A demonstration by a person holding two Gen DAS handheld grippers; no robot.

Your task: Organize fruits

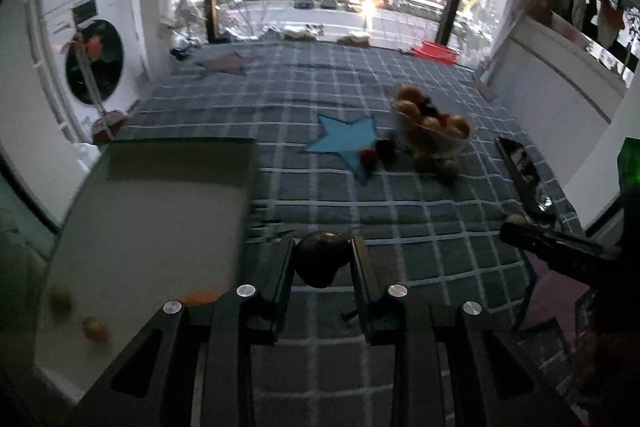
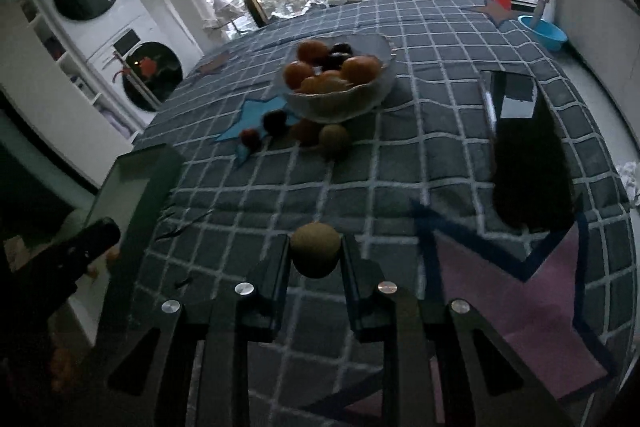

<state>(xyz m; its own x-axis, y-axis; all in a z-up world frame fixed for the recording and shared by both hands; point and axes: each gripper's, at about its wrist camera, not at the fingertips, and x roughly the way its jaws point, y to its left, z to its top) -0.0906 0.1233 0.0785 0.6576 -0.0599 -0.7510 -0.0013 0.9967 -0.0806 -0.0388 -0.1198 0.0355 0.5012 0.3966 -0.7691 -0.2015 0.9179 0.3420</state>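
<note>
Our left tool [image 1: 322, 263] is closed on a dark plum [image 1: 321, 258], held between both fingers above the checked cloth [image 1: 400, 227] that covers the surface. Just left of it sits a white tray [image 1: 152, 211] with two small pale fruits [image 1: 62, 303] in its near corner. Our right tool [image 2: 315, 255] grips a brown kiwi [image 2: 315, 254] the same way, and it hangs over the cloth near a pink star patch [image 2: 500, 291]. Farther back stands a glass bowl [image 2: 340, 103] piled with oranges [image 2: 360, 69] and dark plums. Four loose fruits lie on the cloth just in front of the bowl, among them a second kiwi [image 2: 335, 141] and a red one [image 2: 251, 139]. A black tray [image 2: 524, 147] lies to the right of the bowl.
</note>
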